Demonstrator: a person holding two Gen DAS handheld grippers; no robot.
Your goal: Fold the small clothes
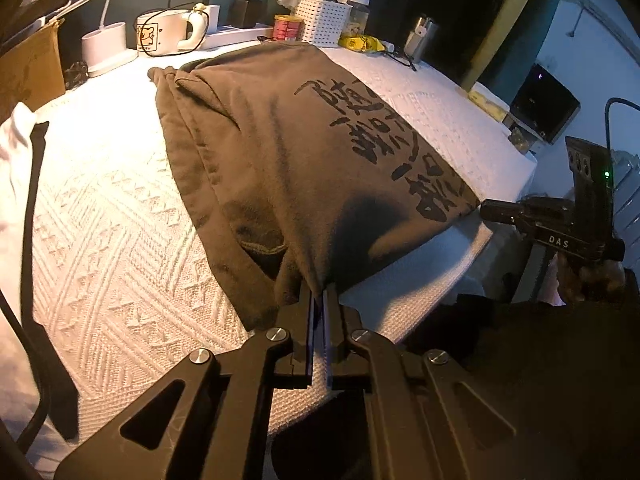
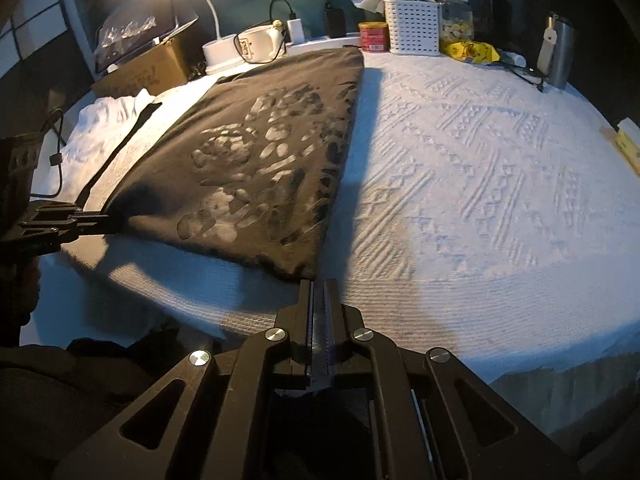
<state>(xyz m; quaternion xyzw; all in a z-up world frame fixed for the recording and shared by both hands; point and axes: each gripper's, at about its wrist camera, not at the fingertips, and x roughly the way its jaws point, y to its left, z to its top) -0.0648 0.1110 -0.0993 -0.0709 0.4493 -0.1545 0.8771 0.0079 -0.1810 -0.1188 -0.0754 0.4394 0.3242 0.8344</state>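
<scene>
the brown t-shirt (image 1: pixel 280 152) is soft matte cotton with big black brush-style characters printed on it, and it lies folded into a long rectangle across the middle of the desk (image 1: pixel 120 220). the print looks shiny and greyish in the right wrist view (image 2: pixel 248 160). the left hand-held gripper (image 1: pixel 319 300) sits at the bottom centre of its frame, jaws pinched tight on the near corner of the shirt, which is bunched and a bit lifted there. the right hand-held gripper (image 2: pixel 319 292) is clamped on the other near corner, its jaws pressed together with dark cloth between them.

the desk is covered with a white woven cloth with raised diamond and zigzag ribbing. at the left edge of the left wrist frame lies a white garment (image 1: pixel 16 168) with black trim, crumpled. along the top of the frames there's clutter: a white perforated plastic basket (image 2: pixel 412 26), a red tin can (image 2: pixel 373 36), a white mug (image 1: pixel 160 34) with a cartoon on it, a yellow crinkly packet (image 2: pixel 472 50), a cardboard box (image 2: pixel 148 66) and a white lamp (image 2: pixel 218 46) that glows bright in the upper left. the wall behind is dark teal.
</scene>
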